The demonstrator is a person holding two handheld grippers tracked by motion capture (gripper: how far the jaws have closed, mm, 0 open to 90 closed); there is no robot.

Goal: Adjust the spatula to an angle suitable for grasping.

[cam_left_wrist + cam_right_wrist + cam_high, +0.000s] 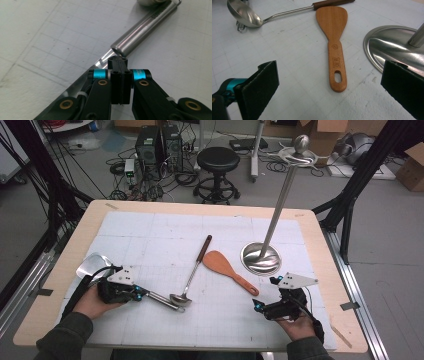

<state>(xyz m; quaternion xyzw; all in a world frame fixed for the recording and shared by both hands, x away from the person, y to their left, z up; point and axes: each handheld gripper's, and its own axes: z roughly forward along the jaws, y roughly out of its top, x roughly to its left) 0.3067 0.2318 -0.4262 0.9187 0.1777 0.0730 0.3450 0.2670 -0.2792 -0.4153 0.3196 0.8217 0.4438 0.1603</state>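
- A steel spatula [95, 265] lies at the near-left of the white gridded mat [150, 227], its broad polished blade pointing to the table's left edge and its round, tube-like handle [145, 27] running toward the ladle.
- The left gripper [141, 292] has its black jaws pressed together over the flat neck of the spatula, just short of the handle; whether the pads pinch the metal I cannot tell.
- The right gripper [258, 306] rests near the front right, jaws spread wide, foam-faced pads [260, 85] bare.
- Ahead of it lies a wooden rice paddle [334, 45], smooth and orange-brown, with a slotted handle end.
- A steel ladle [192, 275] with a dark wooden grip lies just beside it.
- A brushed-metal stand [262, 255] rises from a round, domed base.
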